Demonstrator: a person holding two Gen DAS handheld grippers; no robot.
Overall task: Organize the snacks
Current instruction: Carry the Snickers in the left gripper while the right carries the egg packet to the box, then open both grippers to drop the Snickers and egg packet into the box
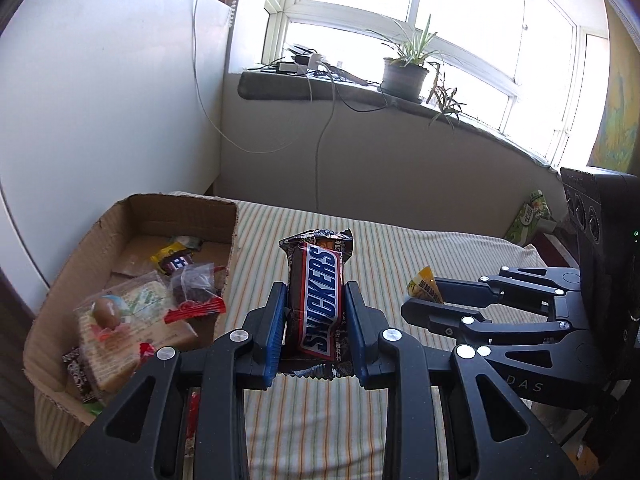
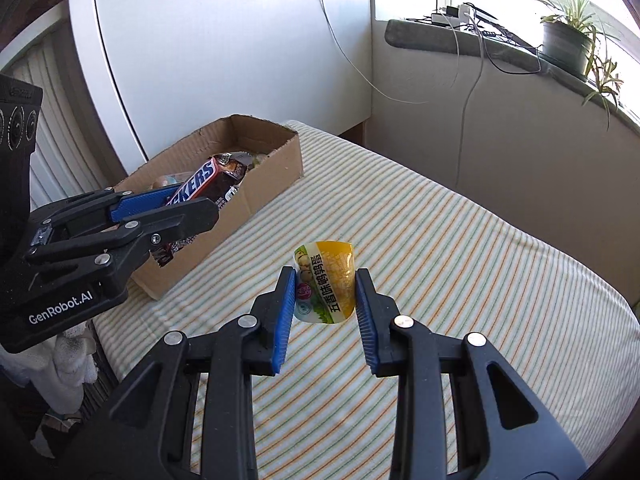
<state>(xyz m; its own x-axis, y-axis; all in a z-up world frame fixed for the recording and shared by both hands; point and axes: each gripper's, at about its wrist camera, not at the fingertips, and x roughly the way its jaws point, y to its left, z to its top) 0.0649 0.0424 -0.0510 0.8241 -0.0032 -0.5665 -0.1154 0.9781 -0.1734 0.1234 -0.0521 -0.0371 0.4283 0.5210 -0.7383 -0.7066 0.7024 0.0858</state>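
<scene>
Two grippers up over the striped bedcover, each with a snack. Only the left wrist camera looks down into the cardboard box: an M&M's pouch, a clear bag of dark pieces, a pale wrapped block with a small egg-shaped toy on top. That view also catches a green packet far off at the bed's edge. The right wrist camera shows the box from the side, contents mostly hidden, and reads "GenRobot.AI" on the left gripper's housing.

Writing now: SNICKERS in blue on the Snickers bar, standing lengthwise between the left gripper's blue pads, which are clamped on both its sides. From the right camera the bar hangs just above the box's near wall.

Right gripper: its pads pinch a yellow snack packet printed with Chinese characters, bowed into a curve, held above the cover, well apart from the box.
</scene>
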